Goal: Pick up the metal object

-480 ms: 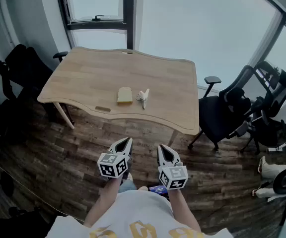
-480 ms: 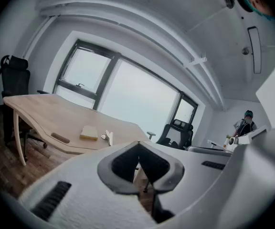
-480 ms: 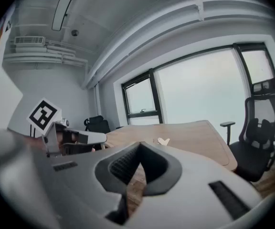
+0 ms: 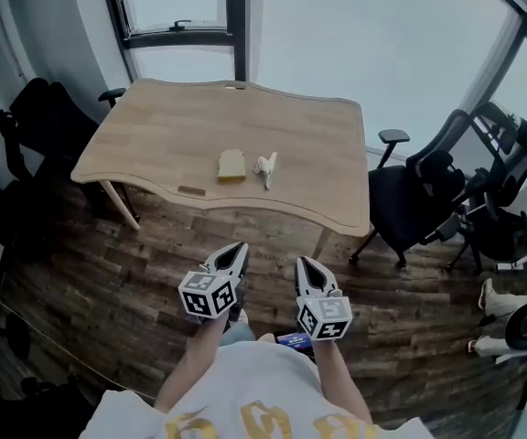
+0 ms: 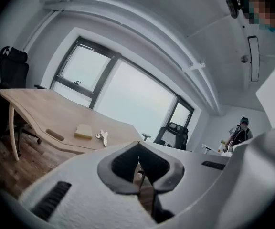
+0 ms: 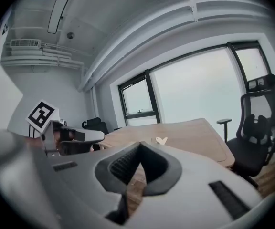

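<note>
Table (image 4: pixel 309 144): pale wood, whole top in the head view; most of its legs are hidden beneath it.
Metal object (image 4: pixel 265 165): lies near the middle of the table, just right of the yellow block and apart from it; pale, too small for its form to be made out.
Yellow block (image 4: pixel 231 165): flat on the table; its material is unclear.
Left gripper (image 4: pixel 236 247): over the wooden floor (image 4: pixel 108 263), well short of the table; tips meet and hold nothing.
Right gripper (image 4: pixel 303 263): beside the left one, also short of the table; tips together, empty.
Blue item (image 4: pixel 293 340): below the right gripper, mostly covered, not identifiable.
Office chairs (image 4: pixel 410 204): dark, right of the table, overlapping one another.
</note>
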{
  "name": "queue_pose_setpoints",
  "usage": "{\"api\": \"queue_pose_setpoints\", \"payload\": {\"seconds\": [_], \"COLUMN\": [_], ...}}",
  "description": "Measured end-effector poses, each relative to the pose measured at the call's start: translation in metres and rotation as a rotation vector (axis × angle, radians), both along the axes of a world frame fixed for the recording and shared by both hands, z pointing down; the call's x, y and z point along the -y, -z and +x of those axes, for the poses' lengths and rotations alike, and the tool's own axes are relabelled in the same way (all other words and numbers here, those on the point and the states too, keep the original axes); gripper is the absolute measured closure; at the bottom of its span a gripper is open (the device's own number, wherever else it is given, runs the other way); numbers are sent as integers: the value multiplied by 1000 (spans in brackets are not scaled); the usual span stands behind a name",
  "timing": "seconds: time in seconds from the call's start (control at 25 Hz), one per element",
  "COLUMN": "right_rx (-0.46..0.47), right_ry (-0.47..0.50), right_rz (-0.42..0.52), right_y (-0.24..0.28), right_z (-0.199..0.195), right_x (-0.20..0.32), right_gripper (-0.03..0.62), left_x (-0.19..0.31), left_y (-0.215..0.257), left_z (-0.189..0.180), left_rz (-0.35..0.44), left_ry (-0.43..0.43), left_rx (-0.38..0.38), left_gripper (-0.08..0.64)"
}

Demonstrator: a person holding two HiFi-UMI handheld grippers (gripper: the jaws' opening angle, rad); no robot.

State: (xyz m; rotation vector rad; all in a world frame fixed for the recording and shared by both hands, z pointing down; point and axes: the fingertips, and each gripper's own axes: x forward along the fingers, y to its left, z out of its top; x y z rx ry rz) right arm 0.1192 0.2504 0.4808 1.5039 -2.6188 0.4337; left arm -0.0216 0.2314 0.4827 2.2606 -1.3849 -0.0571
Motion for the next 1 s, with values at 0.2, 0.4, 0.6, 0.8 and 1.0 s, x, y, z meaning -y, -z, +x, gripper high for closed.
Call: {"api": "queue_pose_setpoints", "payload": {"seconds": [0.2,0.4,0.6,0.8,1.0], "right_rx": [-83,-95,-82,-105,-120], "right_ry": [23,9,-24,-22,-23], "right_rz": [-6,-22,-27,-47,-53], "right_y": [-11,-15,-15,-29,-34], "right_z": [-13,-14,-8,-11,-25], "right_x": [-2,7,33,68,134], "right_gripper": [581,581,581,581,581], "left_x": [-2,8,24,63,132], "left_y": [-5,-1,-10,-18,-23], "left_z": [-11,-17,-19,-24,-40], "left_rz": [-18,-12,-18,-25,-28], "left_ry": [19,22,23,30,34], "left_rx": [5,39,86,68,50], "left_gripper": [540,540,540,540,540]}}
